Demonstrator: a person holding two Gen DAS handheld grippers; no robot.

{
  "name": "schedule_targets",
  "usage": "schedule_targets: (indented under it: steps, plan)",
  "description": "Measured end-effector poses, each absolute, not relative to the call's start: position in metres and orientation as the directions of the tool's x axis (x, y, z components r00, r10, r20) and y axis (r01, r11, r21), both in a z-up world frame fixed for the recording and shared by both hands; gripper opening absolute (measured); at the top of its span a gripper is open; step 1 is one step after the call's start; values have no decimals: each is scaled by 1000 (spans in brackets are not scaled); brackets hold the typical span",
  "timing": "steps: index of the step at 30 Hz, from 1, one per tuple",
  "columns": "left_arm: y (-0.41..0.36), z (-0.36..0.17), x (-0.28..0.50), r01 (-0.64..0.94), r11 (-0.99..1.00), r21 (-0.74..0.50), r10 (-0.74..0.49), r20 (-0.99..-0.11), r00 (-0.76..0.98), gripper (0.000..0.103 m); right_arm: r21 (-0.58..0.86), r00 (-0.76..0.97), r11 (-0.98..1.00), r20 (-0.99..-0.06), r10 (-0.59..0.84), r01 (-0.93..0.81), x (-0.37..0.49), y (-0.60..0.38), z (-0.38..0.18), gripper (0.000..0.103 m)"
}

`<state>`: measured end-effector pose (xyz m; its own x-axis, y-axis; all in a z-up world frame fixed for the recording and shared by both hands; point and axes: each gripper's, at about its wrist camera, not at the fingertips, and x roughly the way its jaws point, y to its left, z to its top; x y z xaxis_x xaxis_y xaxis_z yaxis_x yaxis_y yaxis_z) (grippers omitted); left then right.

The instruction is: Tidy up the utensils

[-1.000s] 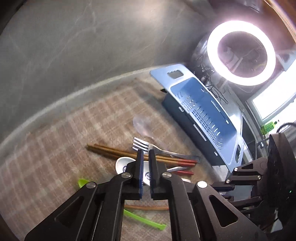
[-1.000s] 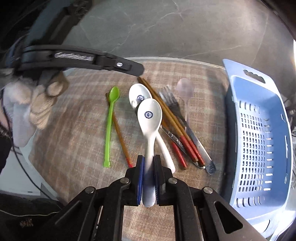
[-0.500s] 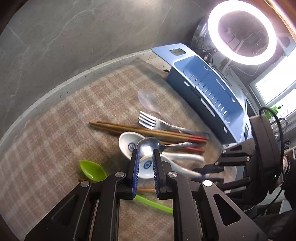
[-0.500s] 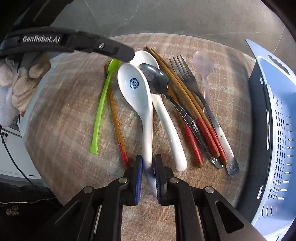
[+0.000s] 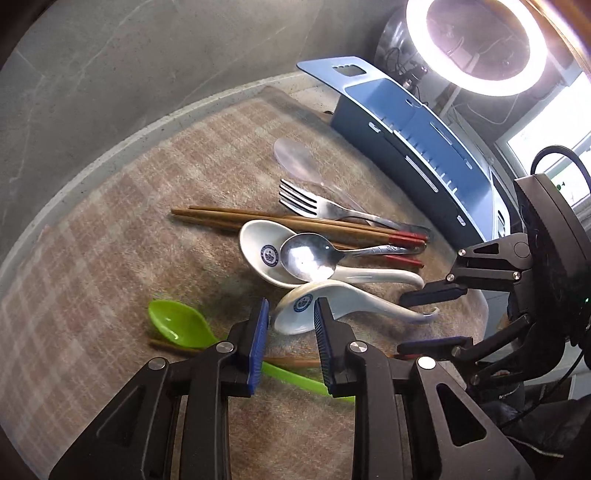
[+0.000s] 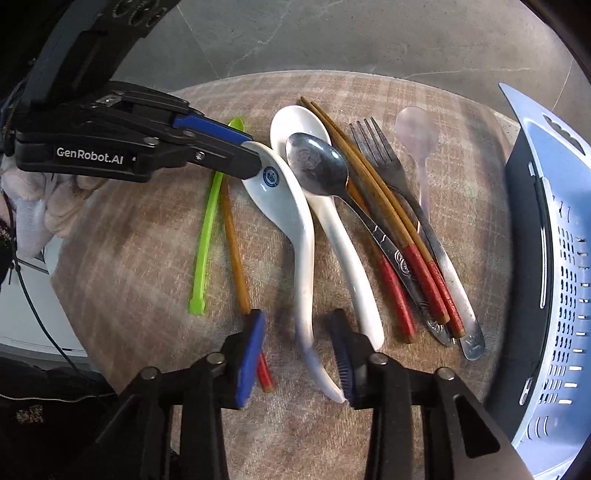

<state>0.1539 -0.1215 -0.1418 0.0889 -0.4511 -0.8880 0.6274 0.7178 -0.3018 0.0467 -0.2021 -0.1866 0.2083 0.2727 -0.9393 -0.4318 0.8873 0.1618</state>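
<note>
A white ceramic spoon with a blue crest lies on the plaid cloth. My right gripper is open, its jaws on either side of the spoon's handle end. My left gripper is open around the spoon's bowl; it also shows in the right wrist view. Beside it lie a second white spoon, a metal spoon, red-tipped chopsticks, a fork, a clear spoon, a green spoon and a single chopstick.
A blue slotted basket stands at the right edge of the cloth; it also shows in the left wrist view. A lit ring lamp stands behind it. The grey stone counter runs beyond the cloth.
The right gripper has lowered the white spoon onto the cloth and opened, letting it go. The left gripper has come down over the spoon's bowl and opened.
</note>
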Motion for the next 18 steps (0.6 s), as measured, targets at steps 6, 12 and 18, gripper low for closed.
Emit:
schedule_targets:
  steps: [6,12,18]
  plan:
    - [-121,-146,159,638,711,-295,-447,-890,87,24,149,216,894,-941,259,-423,48,-204,-186,36]
    - [-125,-149,155,660,693,-290,-453,-887,86,9,126,206,895,-951,232,-429,49,-199,-187,36]
    - [-124,-147,149,671,683,-288,-468,-878,99,8,162,182,903,-951,251,-399,58,-204,-190,30]
